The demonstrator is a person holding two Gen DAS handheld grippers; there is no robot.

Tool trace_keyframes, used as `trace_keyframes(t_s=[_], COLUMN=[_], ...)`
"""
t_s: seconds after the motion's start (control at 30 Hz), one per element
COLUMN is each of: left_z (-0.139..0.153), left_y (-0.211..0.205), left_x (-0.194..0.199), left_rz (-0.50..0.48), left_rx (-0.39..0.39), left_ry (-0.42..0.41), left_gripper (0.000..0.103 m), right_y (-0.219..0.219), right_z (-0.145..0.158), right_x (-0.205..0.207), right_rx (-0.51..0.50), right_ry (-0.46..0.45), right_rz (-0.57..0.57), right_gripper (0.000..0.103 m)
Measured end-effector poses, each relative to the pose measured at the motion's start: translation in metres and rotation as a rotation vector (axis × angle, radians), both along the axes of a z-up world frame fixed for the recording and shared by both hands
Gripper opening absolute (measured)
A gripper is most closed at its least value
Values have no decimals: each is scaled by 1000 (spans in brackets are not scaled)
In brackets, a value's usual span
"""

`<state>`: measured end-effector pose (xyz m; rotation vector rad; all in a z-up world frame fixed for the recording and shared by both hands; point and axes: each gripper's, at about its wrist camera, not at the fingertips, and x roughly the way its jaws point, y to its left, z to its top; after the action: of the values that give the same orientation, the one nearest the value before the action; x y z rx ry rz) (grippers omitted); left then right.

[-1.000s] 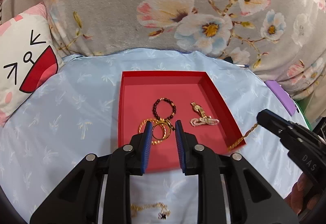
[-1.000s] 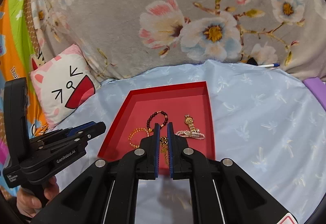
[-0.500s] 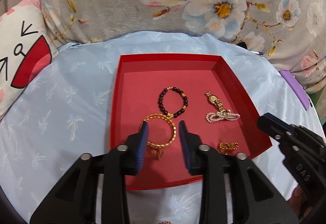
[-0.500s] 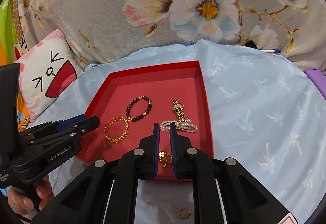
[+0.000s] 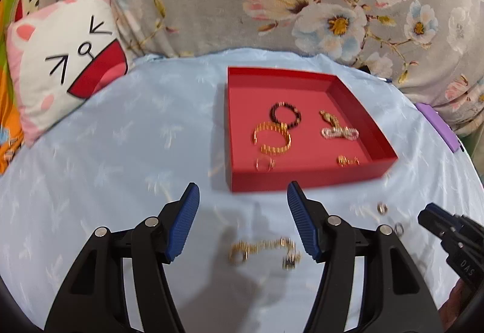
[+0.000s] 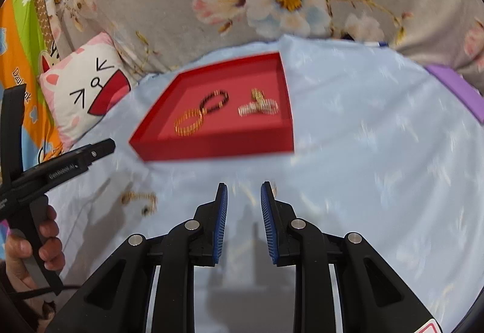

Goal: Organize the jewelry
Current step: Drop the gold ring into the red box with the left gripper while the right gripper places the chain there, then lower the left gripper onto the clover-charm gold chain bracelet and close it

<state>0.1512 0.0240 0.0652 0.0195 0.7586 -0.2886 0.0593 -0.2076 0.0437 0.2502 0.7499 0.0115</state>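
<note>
Grippers withdrawn, red tray holding bracelets, possibly rings

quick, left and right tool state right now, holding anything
left tool: open wide, holding nothing
right tool: open, narrower gap, holding nothing

We pull both claws back from the red tray, which now lies ahead of them instead of beneath. Our left claw spreads wide, from narrowly parted, above the gold chain on the bedsheet. Our right claw, earlier pinched on a gold piece, now stands parted and empty. That gold piece rests inside the tray near its front wall.
</note>
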Motion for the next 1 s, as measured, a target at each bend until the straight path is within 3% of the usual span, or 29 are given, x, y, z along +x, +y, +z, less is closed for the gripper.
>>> trace_keyframes(t_s=[0.33, 0.6, 0.7, 0.77, 0.9, 1.0], left_z=[-39, -54, -62, -64, -65, -64], left_y=[-18, -53, -57, -58, -60, -54], left_x=[-48, -43, -37, -39, -41, -41], left_rz=[-52, -68, -69, -67, -97, -115], left_rx=[-25, 29, 31, 45, 51, -7], left_ry=[98, 119, 153, 134, 129, 157], left_gripper=[59, 54, 43, 37, 4, 0], right_y=[-4, -7, -7, -6, -6, -6], right_z=[-40, -45, -46, -46, -46, -46], right_x=[-56, -64, -64, -64, -63, -62], right_rx=[40, 54, 50, 48, 51, 51], right_ry=[97, 102, 103, 102, 103, 104], right_rz=[-30, -44, -45, -43, -41, -41], right_gripper=[24, 24, 24, 24, 24, 24])
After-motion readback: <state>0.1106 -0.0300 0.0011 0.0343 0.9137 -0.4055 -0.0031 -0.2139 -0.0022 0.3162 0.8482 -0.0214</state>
